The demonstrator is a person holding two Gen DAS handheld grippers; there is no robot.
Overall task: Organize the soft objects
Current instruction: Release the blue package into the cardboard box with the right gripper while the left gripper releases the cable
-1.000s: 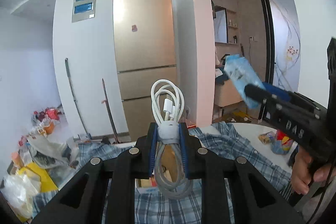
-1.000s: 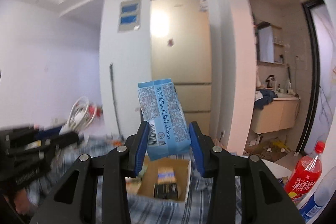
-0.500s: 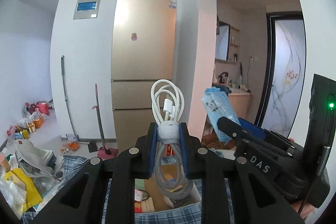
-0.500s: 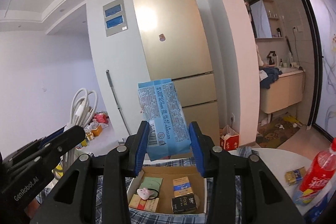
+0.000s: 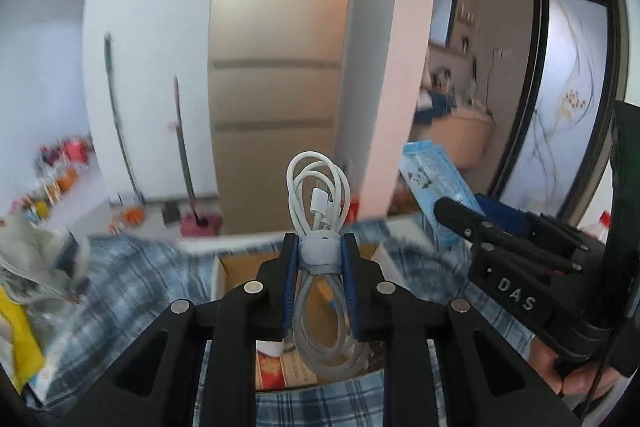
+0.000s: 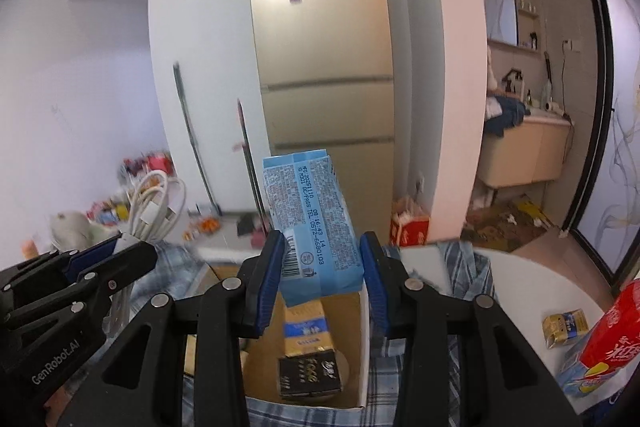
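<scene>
- White coiled cable [image 5: 319, 195], bound at its waist by a grey strap, is pinched between the blue pads of the left gripper [image 5: 319, 259]; the loops stand upright above the jaws and hang below them.
- Cable hangs over the near-left part of an open cardboard box [image 5: 236, 263]; cable and box are apart.
- Right gripper [image 6: 322, 267] is clamped on a blue tissue pack [image 6: 310, 215], printed side facing the camera, pack upright and leaning slightly left.
- Pack sits above the box [image 6: 362, 347], over its far edge, not touching it.
- Box rests on a blue plaid cloth [image 5: 132, 279] spread over a white table [image 6: 516, 275].
- Inside the box: a gold-and-blue carton [image 6: 306, 327] with a black carton [image 6: 310, 373] just in front of it; a red-printed item [image 5: 272, 371] shows at the near-left corner in the left view.
- Both grippers are side by side, near each other, in the air over the box.
- Table's right edge: a red-labelled bottle [image 6: 612, 331] and a small gold carton [image 6: 564, 323].
- Background blurred in the left view; a gold fridge [image 6: 320, 39] stands behind.
</scene>
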